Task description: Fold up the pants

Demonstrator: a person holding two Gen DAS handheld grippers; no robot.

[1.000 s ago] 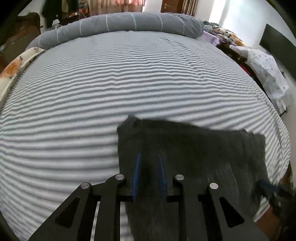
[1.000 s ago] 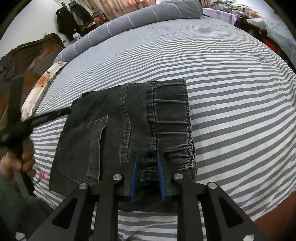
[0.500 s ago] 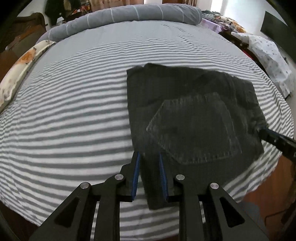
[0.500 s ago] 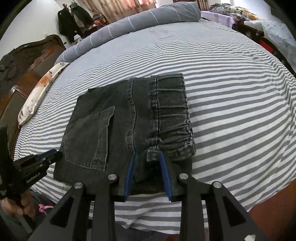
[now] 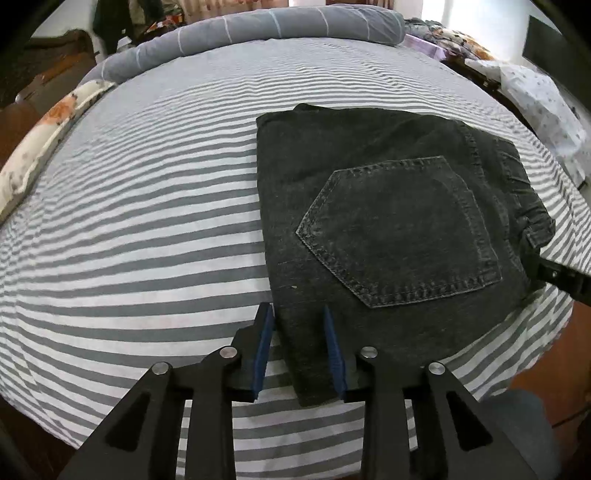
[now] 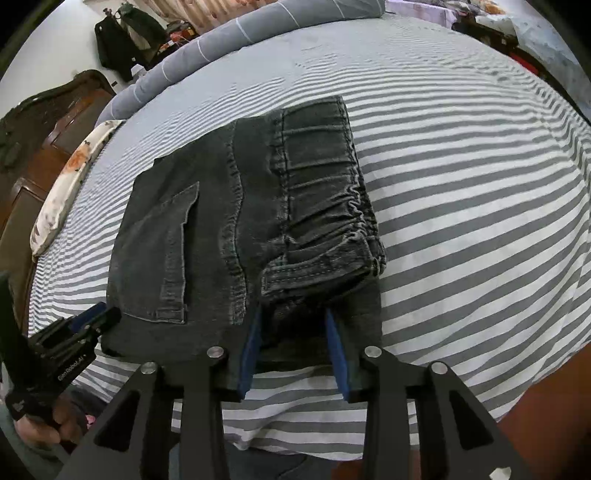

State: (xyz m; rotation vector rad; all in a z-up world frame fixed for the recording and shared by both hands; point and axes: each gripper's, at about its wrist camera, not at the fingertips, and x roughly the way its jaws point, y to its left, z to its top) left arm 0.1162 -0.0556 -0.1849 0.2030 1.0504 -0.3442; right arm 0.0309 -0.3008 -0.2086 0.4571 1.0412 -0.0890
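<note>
Dark grey denim pants (image 5: 388, 221) lie folded into a compact rectangle on the striped bed, back pocket up. They also show in the right wrist view (image 6: 243, 229) with the elastic waistband at the right. My left gripper (image 5: 297, 314) is open, its blue pads on either side of the pants' near left corner. My right gripper (image 6: 293, 317) is open, its pads on either side of the near waistband edge. The left gripper shows at the lower left of the right wrist view (image 6: 74, 339); the right gripper shows at the right edge of the left wrist view (image 5: 554, 273).
The grey-and-white striped bed sheet (image 5: 147, 221) spreads around the pants. A rolled grey duvet (image 5: 258, 33) lies at the far end. A floral pillow (image 6: 70, 184) and wooden headboard (image 6: 40, 122) stand at the left. The bed's near edge is just below the grippers.
Both grippers have opened and let go of the pants, which now lie flat on the bed. Both have drawn back toward the near edge.
</note>
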